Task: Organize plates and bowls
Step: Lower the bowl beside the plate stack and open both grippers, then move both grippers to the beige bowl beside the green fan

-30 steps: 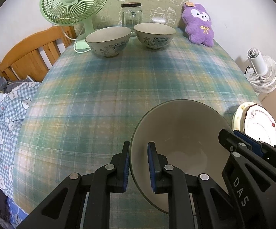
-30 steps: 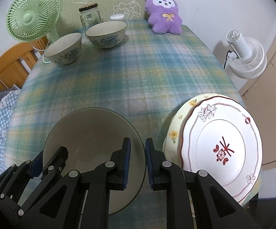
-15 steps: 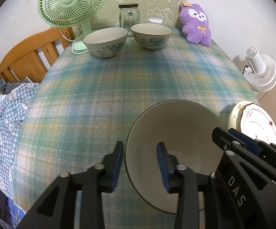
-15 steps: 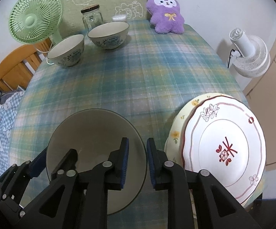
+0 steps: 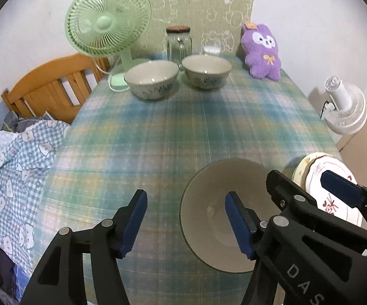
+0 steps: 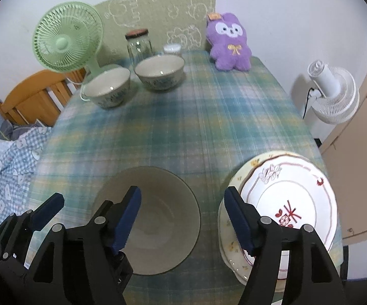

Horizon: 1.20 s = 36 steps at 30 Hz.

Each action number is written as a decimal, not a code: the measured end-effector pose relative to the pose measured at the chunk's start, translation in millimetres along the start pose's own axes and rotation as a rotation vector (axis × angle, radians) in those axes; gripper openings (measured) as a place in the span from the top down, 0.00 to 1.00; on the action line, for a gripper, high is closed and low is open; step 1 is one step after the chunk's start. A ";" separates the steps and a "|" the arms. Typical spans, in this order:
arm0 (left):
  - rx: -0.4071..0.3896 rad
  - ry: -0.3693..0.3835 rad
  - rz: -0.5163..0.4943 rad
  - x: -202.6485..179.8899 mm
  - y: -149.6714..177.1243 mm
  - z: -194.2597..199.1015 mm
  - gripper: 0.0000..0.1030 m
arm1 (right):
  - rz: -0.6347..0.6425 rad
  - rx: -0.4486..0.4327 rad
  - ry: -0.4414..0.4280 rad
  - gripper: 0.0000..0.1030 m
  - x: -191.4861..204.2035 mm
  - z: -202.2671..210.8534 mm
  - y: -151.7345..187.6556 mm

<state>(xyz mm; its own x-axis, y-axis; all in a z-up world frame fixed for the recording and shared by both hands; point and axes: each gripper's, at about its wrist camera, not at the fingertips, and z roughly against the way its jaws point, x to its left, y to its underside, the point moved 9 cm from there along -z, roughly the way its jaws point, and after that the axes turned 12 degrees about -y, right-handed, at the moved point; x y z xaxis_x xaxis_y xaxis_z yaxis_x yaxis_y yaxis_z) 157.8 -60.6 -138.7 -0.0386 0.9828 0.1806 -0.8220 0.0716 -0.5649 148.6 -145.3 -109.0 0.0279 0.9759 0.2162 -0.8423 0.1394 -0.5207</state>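
A: So, which step is this?

B: The release, I'd judge. The left gripper [image 5: 184, 221] has its jaws opening, one pad outside and one inside the big bowl [image 5: 216, 218], with the near-left rim between them but nothing pressed. The right gripper [image 6: 183, 218] is opening too, straddling the bowl's right rim, its pads clear of it.

A: And where does that bowl sit?

B: On the plaid tablecloth [image 6: 183, 127], at about six o'clock of the table, just left of the stacked plates [image 6: 292, 211] at four o'clock.

A: What comes next?

B: Probably the two small bowls [image 6: 107, 89] at the far end, around eleven and twelve o'clock (beside the green fan [image 6: 66, 43] and the glass jar [image 6: 139, 43]). Fetching one calls for a long reach across the cloth and a pinch on a thin rim.

A: How does the big bowl look?

B: Wide, deep, plain greyish-cream inside with a dark edge, upright and empty. The small ones are cream with a blue pattern outside. The top plate is white with a red motif, on a yellowish floral one.
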 end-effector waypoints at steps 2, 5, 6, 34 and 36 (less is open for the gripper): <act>-0.013 0.006 -0.003 1.2 -4.7 6.7 0.35 | 0.007 -0.009 -0.001 0.30 2.2 7.5 -4.7; -0.040 0.009 -0.001 2.1 -14.0 17.5 0.34 | 0.023 -0.029 0.005 0.30 6.2 19.4 -13.3; -0.047 0.007 0.002 3.1 -17.2 20.7 0.33 | 0.028 -0.038 0.003 0.30 7.4 23.8 -16.7; -0.186 -0.037 0.051 63.4 -107.5 43.5 0.29 | 0.090 -0.183 -0.036 0.30 73.2 49.0 -115.1; -0.186 -0.037 0.050 67.7 -113.6 37.8 0.29 | 0.088 -0.184 -0.034 0.30 76.9 44.5 -120.1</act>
<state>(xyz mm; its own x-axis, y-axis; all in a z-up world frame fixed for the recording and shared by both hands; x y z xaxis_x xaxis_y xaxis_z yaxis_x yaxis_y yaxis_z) 227.1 -8.6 -31.8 -0.1003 0.9792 0.1762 -0.6997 0.0565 -0.7122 227.9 -94.4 6.9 -0.0623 0.9799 0.1893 -0.7278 0.0852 -0.6805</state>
